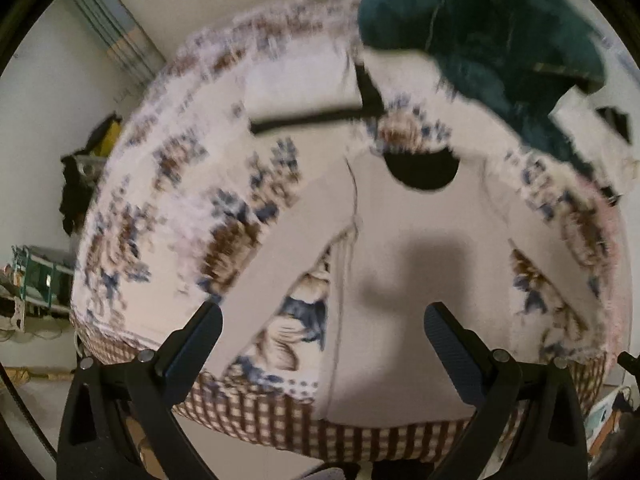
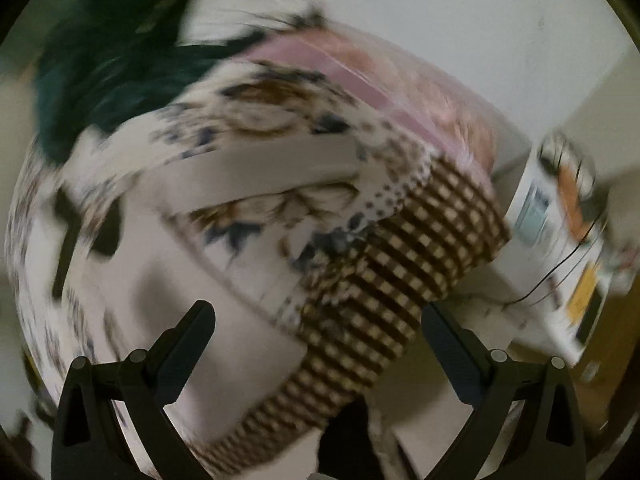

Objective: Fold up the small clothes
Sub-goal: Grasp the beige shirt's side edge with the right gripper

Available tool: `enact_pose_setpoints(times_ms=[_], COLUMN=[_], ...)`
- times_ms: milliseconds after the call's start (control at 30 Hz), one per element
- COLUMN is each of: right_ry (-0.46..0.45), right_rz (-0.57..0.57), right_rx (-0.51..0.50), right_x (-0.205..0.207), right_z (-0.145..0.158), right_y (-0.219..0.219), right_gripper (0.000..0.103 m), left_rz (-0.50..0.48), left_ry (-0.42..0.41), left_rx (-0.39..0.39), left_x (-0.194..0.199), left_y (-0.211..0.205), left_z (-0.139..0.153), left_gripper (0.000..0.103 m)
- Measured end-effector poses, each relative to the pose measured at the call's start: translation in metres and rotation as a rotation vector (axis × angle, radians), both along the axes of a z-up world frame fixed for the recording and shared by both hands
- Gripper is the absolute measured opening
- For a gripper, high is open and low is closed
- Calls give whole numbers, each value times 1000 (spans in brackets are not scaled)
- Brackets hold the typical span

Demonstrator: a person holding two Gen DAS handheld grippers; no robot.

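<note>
Our left tool (image 1: 323, 334) and right tool (image 2: 318, 334) both hang with fingers spread apart, gripping nothing. Below them a pale grey long-sleeved top (image 1: 404, 264) lies spread flat, sleeves out, on the floral-quilted bed (image 1: 168, 184). We judge folding not yet begun. A crumpled dark teal fleece garment (image 1: 480, 28) waits beyond.

The right wrist view is smeared throughout, so the box (image 2: 560, 236) print off the bed's (image 2: 400, 280) corner is unreadable. The green garment (image 1: 500, 32) at the bed's far edge is cut by the frame top. The light garment's (image 1: 400, 260) near hem drops past the bed's near edge.
</note>
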State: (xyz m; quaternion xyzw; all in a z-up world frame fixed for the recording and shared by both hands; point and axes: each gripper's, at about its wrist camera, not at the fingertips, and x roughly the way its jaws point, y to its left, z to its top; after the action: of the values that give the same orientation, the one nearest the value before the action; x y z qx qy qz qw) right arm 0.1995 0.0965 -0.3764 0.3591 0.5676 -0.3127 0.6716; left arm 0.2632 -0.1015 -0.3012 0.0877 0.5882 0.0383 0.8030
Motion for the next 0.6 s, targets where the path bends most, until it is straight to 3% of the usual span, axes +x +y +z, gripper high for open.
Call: enact_pose_setpoints(times_ms=[167, 300, 400, 500, 567, 600], right_ry=[-50, -96, -145, -214, -204, -194], right_rz=[-238, -349, -448, -555, -564, -549], right_rx=[119, 189, 208, 130, 41, 3], right_x=[8, 27, 39, 46, 56, 63], right_z=[-111, -192, -232, -243, -239, -236], right_y=[-71, -98, -111, -118, -117, -117], right_gripper=[102, 87, 70, 68, 32, 5], left_rz=[18, 34, 47, 66, 77, 82], left_ry=[97, 159, 187, 183, 173, 169], left_rx=[23, 42, 56, 55, 53, 47], left_x=[29, 49, 68, 87, 98, 103], left_y=[-17, -24, -29, -27, -27, -27], left_z=[-73, -132, -166, -185, -191, -191], left_gripper=[103, 103, 103, 103, 103, 103])
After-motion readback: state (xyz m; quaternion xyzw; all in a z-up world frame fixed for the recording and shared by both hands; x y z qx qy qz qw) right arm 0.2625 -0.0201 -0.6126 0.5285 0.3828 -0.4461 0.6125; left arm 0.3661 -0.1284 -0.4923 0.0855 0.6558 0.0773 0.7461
